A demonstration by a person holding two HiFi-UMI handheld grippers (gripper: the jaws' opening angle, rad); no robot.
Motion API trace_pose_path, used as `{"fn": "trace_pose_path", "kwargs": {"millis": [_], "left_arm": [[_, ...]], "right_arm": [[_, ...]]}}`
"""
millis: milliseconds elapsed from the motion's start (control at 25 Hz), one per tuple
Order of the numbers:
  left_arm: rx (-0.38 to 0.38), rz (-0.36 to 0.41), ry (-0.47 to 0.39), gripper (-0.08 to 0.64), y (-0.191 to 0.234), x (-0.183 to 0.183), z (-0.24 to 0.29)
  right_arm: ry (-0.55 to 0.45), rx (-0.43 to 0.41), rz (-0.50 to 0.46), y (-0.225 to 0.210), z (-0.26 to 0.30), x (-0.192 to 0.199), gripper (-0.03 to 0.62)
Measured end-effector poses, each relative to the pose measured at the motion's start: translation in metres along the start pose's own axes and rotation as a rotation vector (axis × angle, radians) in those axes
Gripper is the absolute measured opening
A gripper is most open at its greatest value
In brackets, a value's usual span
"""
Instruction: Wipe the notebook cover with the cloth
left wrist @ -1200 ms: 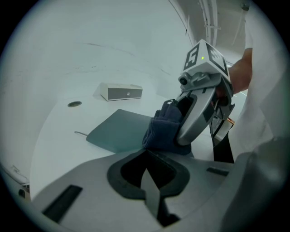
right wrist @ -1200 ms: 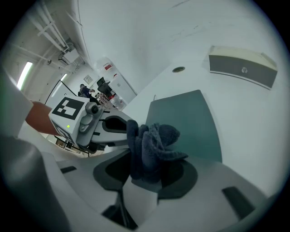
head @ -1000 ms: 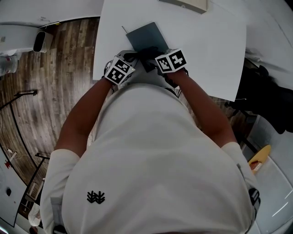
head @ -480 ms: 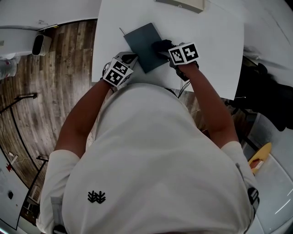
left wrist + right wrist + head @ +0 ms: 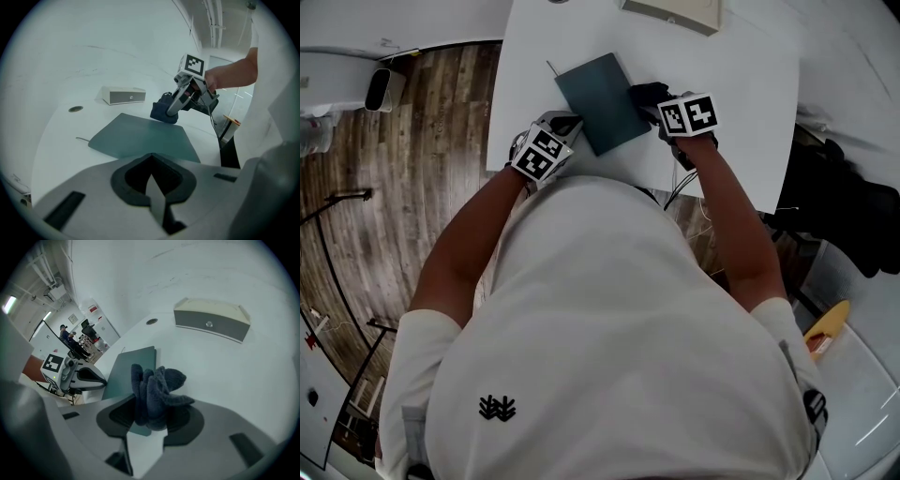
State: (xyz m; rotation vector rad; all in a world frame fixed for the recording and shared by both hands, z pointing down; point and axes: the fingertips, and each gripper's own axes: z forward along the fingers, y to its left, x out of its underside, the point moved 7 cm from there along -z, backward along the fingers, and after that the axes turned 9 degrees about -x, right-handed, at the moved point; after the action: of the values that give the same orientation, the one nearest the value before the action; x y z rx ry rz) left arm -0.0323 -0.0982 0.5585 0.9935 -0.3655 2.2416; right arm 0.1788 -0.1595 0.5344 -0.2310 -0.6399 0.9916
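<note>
Notebook [image 5: 602,101] lay flat on the tabletop [image 5: 741,84]. We had the right gripper [image 5: 150,418] clamped on the cloth [image 5: 157,392] at the notebook's right edge. The left gripper [image 5: 152,183] was closed and empty, just beside its near-left corner. We judged the wipe mid-pass, coverage unclear.

Open table [image 5: 741,112] runs from frame centre to the right edge of the head view, unobstructed. The notebook [image 5: 602,89] lies flat at upper centre, hemmed by the left gripper [image 5: 565,122] at its lower-left corner and the right gripper [image 5: 654,97] with cloth [image 5: 643,92] at its right edge. A pale box [image 5: 673,11] stands at the top edge, with a bare strip between it and the notebook.
</note>
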Motion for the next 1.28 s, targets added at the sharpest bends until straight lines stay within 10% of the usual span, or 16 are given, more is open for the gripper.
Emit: {"fn": "trace_pose_path", "kwargs": {"millis": [760, 1280], "left_arm": [[0.018, 0.035, 0.005, 0.006, -0.004, -0.002, 0.004], [0.009, 0.044, 0.0, 0.006, -0.003, 0.0, 0.003]], "right_arm": [[0.072, -0.201, -0.139, 0.087, 0.067, -0.029, 0.158], [0.048, -0.121, -0.098, 0.041, 0.048, -0.032, 0.158]]}}
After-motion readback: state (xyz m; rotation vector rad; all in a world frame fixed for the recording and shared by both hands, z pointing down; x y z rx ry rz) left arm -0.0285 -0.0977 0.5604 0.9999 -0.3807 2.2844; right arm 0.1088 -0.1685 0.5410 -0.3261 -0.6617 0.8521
